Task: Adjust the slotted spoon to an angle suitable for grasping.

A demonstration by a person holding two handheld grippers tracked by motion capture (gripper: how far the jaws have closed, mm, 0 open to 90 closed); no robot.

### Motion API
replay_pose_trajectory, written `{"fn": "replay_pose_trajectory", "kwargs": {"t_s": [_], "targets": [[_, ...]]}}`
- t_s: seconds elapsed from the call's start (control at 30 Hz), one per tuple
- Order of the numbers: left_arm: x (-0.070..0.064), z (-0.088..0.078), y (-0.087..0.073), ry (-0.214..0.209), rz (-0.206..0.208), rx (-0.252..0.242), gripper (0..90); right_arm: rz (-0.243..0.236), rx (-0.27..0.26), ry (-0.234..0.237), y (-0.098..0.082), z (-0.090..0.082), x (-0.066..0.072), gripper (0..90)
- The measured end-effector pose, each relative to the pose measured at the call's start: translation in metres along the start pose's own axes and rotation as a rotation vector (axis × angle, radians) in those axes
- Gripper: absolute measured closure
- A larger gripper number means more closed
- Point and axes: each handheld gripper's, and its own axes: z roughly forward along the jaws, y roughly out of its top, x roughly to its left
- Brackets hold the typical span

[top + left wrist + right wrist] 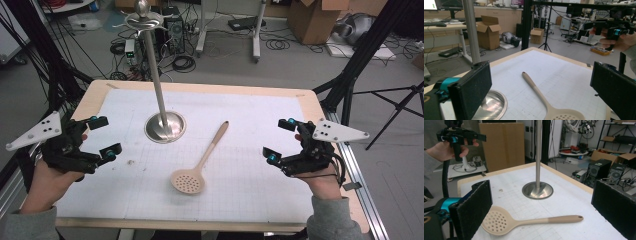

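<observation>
Your slotted spoon is smooth beige plastic or silicone, with a round perforated bowl and a long slim handle ending in a small hanging hole. It lies flat on the white gridded mat near the middle of the tabletop, bowl toward the near edge, handle angled toward the far right corner. Beyond it, closer to the far edge, stands a polished metal stand: a round dished base, 1 thin upright pole, and hooks at the top.

Your left gripper hovers by the left edge, your right gripper by the right edge, both well apart from the spoon. Each hand wraps its handle from below, jaws pointing inward over the mat. Both pairs of black, rough-padded jaws stand wide apart with nothing between them.
</observation>
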Motion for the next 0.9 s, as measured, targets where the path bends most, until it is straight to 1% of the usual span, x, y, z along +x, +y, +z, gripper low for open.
{"fn": "replay_pose_trajectory", "kwargs": {"t_s": [0.17,0.2,0.23,0.27,0.3,0.33,0.47,0.53,0.57,0.67,0.77,0.87,0.9], "targets": [[0.003,-0.002,-0.001,0.008,-0.008,-0.004,4.1,-0.005,0.008,-0.011,-0.002,0.002,-0.003,2.0],[0.004,-0.002,-0.002,0.008,-0.015,-0.007,4.1,-0.005,0.008,-0.011,-0.002,0.002,-0.003,2.0],[0.005,-0.002,-0.004,0.014,-0.017,-0.004,4.1,0.004,0.015,-0.019,-0.003,0.003,-0.003,2.0],[0.005,-0.001,-0.004,0.019,-0.021,-0.002,4.1,0.003,0.015,-0.019,-0.004,0.004,-0.003,1.9],[0.006,-0.001,-0.005,0.016,-0.024,-0.001,4.1,-0.006,0.014,-0.018,-0.004,0.005,-0.003,2.0],[0.006,-0.001,-0.005,0.016,-0.024,-0.001,4.1,-0.004,0.015,-0.017,-0.004,0.007,-0.002,2.0],[0.006,-0.002,-0.005,0.013,-0.022,-0.003,4.1,0.000,0.034,0.000,-0.005,0.016,-0.002,2.0],[0.006,-0.002,-0.005,0.014,-0.021,-0.002,4.1,0.002,0.039,-0.002,-0.006,0.018,-0.001,2.0],[0.006,-0.002,-0.005,0.015,-0.021,-0.001,4.1,0.003,0.048,-0.001,-0.008,0.023,-0.001,2.0],[0.006,-0.002,-0.005,0.014,-0.020,0.000,4.1,0.002,0.075,-0.004,-0.011,0.029,-0.001,2.0],[0.005,-0.001,-0.005,0.011,-0.021,-0.003,4.1,-0.012,0.099,-0.002,-0.014,0.036,-0.001,2.0],[0.006,-0.001,-0.006,0.012,-0.023,0.003,4.1,-0.011,0.104,-0.007,-0.016,0.039,-0.002,2.0],[0.006,-0.001,-0.007,0.013,-0.024,0.006,4.1,-0.010,0.112,-0.008,-0.019,0.045,-0.003,2.0]]}}
